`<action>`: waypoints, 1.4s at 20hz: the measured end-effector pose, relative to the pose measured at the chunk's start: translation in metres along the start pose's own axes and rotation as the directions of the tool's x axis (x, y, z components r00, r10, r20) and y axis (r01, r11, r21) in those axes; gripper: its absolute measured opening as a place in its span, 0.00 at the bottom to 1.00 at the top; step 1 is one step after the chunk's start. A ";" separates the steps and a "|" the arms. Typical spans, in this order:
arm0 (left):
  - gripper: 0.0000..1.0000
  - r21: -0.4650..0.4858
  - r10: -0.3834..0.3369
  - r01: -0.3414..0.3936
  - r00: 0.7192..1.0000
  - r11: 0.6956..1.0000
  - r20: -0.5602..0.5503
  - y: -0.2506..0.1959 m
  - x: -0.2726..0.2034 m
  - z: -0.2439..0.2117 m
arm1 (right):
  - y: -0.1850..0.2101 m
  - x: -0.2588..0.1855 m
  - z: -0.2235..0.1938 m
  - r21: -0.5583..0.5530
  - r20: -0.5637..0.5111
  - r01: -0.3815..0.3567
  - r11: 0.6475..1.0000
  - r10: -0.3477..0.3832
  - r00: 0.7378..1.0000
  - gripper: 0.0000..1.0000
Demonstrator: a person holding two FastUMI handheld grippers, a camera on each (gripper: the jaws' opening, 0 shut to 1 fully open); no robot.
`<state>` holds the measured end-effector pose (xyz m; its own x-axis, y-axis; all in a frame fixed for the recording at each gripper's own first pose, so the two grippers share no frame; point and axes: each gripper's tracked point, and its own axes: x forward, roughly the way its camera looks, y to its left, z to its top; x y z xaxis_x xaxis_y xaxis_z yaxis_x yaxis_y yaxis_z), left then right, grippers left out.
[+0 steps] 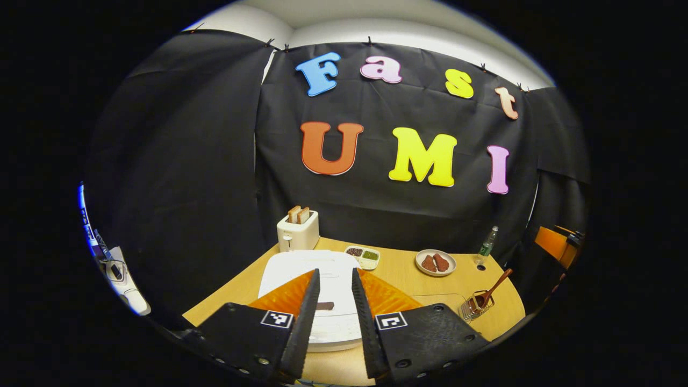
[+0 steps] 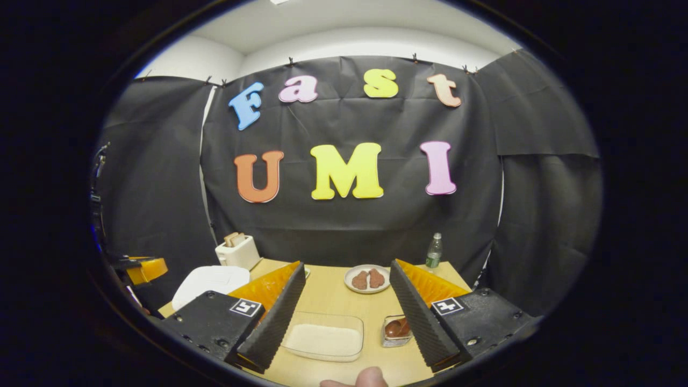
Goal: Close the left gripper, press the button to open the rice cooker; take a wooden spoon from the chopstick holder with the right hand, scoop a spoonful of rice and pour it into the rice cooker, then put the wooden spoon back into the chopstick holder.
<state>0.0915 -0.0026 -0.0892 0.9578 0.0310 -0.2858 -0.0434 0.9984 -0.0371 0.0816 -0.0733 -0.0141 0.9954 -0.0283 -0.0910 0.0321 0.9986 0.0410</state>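
Observation:
A white rice cooker (image 1: 301, 271) sits shut on the wooden table, its dark button (image 1: 324, 306) at the front. My left gripper (image 1: 335, 274) hovers just above and in front of it, open by a narrow gap with the button between the fingers and nothing held. At the right, a wooden spoon (image 1: 497, 284) leans in the wire chopstick holder (image 1: 473, 307). My right gripper (image 2: 346, 266) stands wide open and empty above a clear rice container (image 2: 324, 339). The chopstick holder (image 2: 396, 329) sits right of the container, by the right finger. The rice cooker (image 2: 209, 282) lies far left.
A white toaster (image 1: 297, 230) with bread stands behind the cooker. A two-part dish (image 1: 362, 256), a plate of brown pieces (image 1: 435, 262) and a green bottle (image 1: 487, 244) line the back. A fingertip (image 2: 371, 379) shows at the near edge. The table's edge (image 1: 516, 317) curves right.

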 end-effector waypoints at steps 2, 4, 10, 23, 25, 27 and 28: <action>0.29 0.008 0.004 -0.004 0.999 1.000 -0.045 0.001 0.008 -0.005 | -0.008 0.007 -0.002 0.004 -0.006 0.005 1.000 -0.005 1.000 0.96; 0.28 0.010 -0.005 0.006 0.996 1.000 -0.092 0.000 0.014 -0.013 | -0.013 0.014 -0.005 0.015 -0.017 0.009 1.000 -0.008 1.000 0.98; 0.01 -0.027 -0.037 0.032 0.978 0.999 -0.207 0.001 0.043 -0.030 | -0.027 0.025 -0.018 0.025 -0.051 0.020 0.999 -0.019 0.999 0.96; 0.00 -0.117 -0.012 -0.045 0.897 0.992 -0.442 0.024 0.079 -0.107 | -0.054 0.041 -0.041 0.044 -0.126 0.064 0.997 -0.058 0.990 1.00; 0.00 -0.137 -0.013 -0.055 0.892 0.989 -0.453 0.026 0.079 -0.117 | -0.054 0.040 -0.043 0.037 -0.127 0.063 0.997 -0.057 0.990 0.99; 0.00 -0.167 -0.026 -0.056 0.892 0.984 -0.451 0.026 0.079 -0.121 | -0.054 0.040 -0.043 0.032 -0.127 0.062 0.998 -0.057 0.990 0.99; 0.00 -0.180 -0.034 -0.054 0.894 0.982 -0.448 0.025 0.081 -0.121 | -0.053 0.039 -0.044 0.031 -0.130 0.060 0.998 -0.056 0.990 0.96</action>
<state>0.1335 0.0194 -0.2290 0.7300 -0.0273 -0.6829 -0.1451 0.9702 -0.1939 0.1151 -0.1250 -0.0640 0.9720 -0.0780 -0.2216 0.0947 0.9933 0.0660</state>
